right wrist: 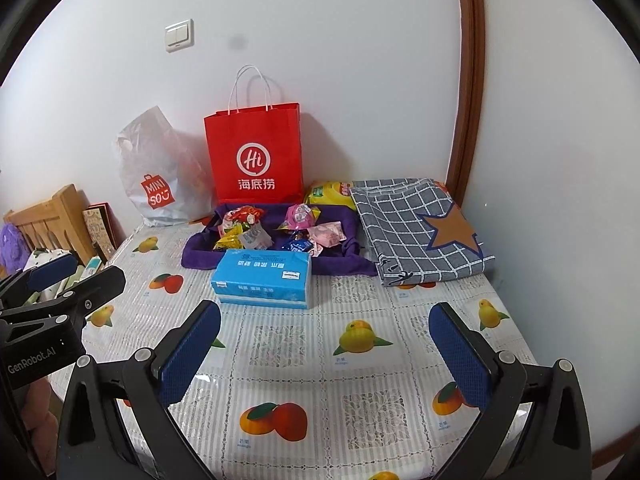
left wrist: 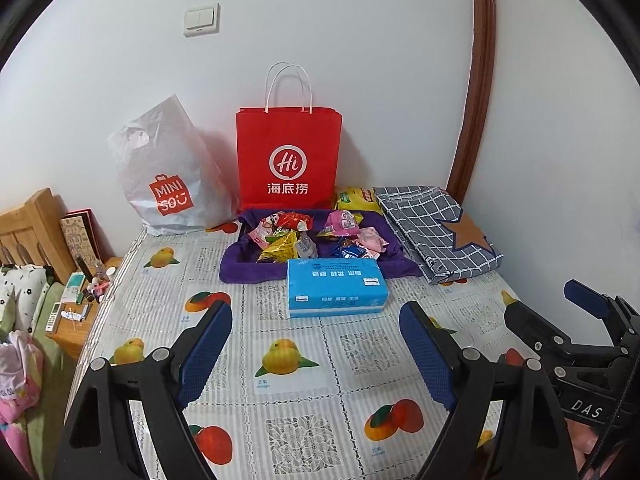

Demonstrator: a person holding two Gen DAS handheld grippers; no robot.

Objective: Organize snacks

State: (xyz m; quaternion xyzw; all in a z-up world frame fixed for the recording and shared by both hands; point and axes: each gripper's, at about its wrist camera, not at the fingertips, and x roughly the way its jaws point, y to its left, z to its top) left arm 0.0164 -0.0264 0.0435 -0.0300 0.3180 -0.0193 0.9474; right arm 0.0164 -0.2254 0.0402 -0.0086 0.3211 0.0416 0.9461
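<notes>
On purple cloth point(left wrist: 244, 268) | snacks point(left wrist: 316, 236) heaped, bright wrappers, maybe candy

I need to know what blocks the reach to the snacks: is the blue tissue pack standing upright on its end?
No, the blue tissue pack lies flat on the fruit-print tablecloth, right against the near edge of the purple cloth holding the snacks.

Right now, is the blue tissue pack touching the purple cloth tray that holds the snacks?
Touching. In the right wrist view the blue tissue pack overlaps the near edge of the purple cloth tray with no tablecloth between them; the left wrist view agrees.
</notes>
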